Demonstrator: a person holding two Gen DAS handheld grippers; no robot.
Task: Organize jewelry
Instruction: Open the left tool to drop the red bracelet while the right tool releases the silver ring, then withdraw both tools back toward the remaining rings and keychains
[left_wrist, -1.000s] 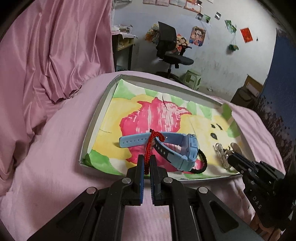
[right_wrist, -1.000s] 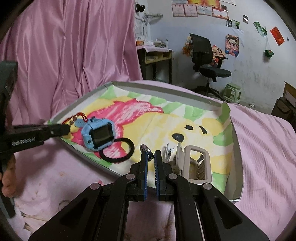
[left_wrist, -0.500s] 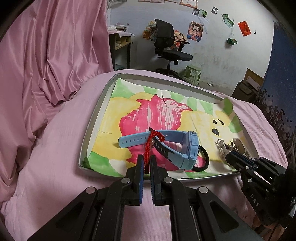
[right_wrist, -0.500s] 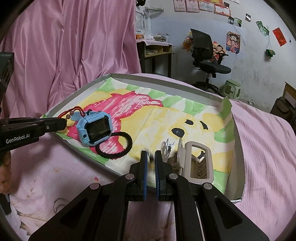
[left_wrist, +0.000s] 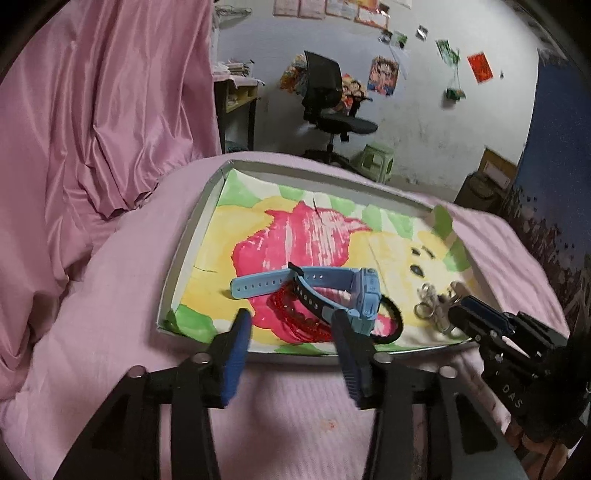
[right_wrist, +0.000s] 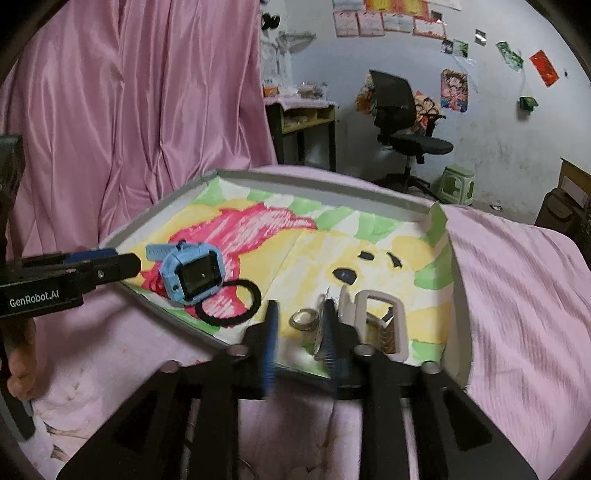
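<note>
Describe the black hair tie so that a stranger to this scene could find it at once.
Look in the shallow tray lined with a painted sheet. At its near edge lies a blue watch; the black hair tie lies beside it, the only plain black ring there.

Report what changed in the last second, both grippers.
Both opened. The left gripper let go of the red bracelet, which now lies in the tray beside the blue watch. The right gripper released a ring onto the tray. Watch, black hair tie and clip stayed put.
</note>
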